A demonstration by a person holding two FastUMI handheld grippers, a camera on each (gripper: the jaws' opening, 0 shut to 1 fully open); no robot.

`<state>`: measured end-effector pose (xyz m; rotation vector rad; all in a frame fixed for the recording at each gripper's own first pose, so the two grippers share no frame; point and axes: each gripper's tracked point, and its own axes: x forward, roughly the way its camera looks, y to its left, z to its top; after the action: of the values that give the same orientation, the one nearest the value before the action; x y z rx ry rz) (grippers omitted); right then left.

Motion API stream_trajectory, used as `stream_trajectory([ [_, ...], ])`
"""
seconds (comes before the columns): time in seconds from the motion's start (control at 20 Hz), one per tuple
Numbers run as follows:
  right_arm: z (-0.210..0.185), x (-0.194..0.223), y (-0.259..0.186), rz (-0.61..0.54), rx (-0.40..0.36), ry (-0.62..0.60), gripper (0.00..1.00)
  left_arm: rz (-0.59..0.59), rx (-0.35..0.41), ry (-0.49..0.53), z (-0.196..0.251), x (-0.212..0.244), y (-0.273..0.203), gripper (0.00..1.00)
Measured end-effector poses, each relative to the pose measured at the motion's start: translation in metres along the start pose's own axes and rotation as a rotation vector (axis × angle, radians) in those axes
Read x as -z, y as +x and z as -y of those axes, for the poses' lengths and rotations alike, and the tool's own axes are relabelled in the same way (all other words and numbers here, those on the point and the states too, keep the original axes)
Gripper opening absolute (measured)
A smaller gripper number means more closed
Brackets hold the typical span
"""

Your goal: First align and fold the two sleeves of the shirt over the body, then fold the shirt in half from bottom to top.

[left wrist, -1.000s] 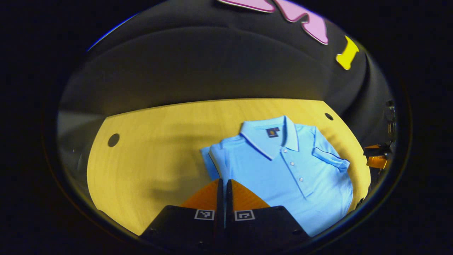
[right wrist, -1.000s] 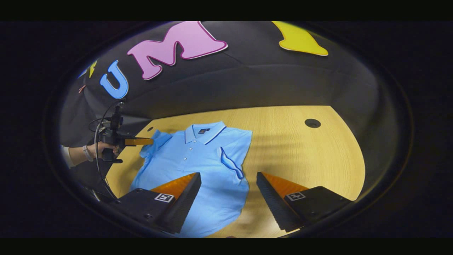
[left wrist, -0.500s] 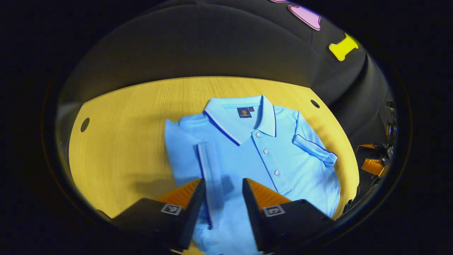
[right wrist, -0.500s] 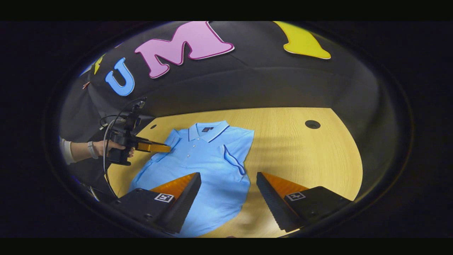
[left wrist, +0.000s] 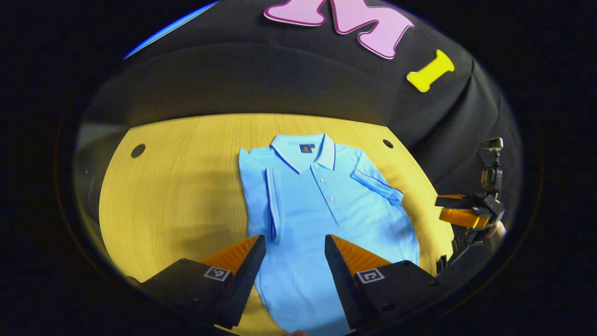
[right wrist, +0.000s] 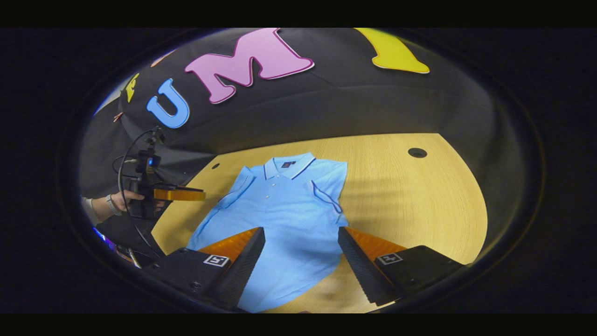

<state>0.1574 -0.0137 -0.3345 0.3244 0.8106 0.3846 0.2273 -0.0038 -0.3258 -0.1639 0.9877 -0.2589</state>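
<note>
A light blue polo shirt (left wrist: 322,205) lies flat on the wooden table, collar at the far side. Both short sleeves are folded onto its body: one sleeve (left wrist: 273,205) on the left, the other sleeve (left wrist: 375,184) on the right. My left gripper (left wrist: 294,242) hovers open above the shirt's lower half, holding nothing. In the right gripper view the shirt (right wrist: 284,210) stretches toward me, and my right gripper (right wrist: 301,233) stands open above its hem. The left gripper (right wrist: 203,193), held by a hand (right wrist: 121,200), sits off the shirt's left side. The right gripper (left wrist: 440,208) hangs beyond the shirt's right edge.
The yellow wooden table (left wrist: 177,186) has bare room left of the shirt, and the table (right wrist: 410,196) has more on the right. Round cable holes (left wrist: 137,150) (left wrist: 387,143) sit near the back corners. The booth's black cloth wall rises behind the table.
My left gripper opened and let go of the left sleeve, which now lies folded on the body. It then drew back from the shirt. The right gripper stayed open and barely moved.
</note>
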Motion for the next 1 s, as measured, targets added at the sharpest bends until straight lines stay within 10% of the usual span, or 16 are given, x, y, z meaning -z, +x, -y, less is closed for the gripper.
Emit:
stream_trajectory([
  [1.0, -0.068, 0.23, -0.072, -0.233, -0.046, 0.407, 0.98, -0.197, 0.102, -0.27, 0.015, 0.257, -0.082, 0.83],
])
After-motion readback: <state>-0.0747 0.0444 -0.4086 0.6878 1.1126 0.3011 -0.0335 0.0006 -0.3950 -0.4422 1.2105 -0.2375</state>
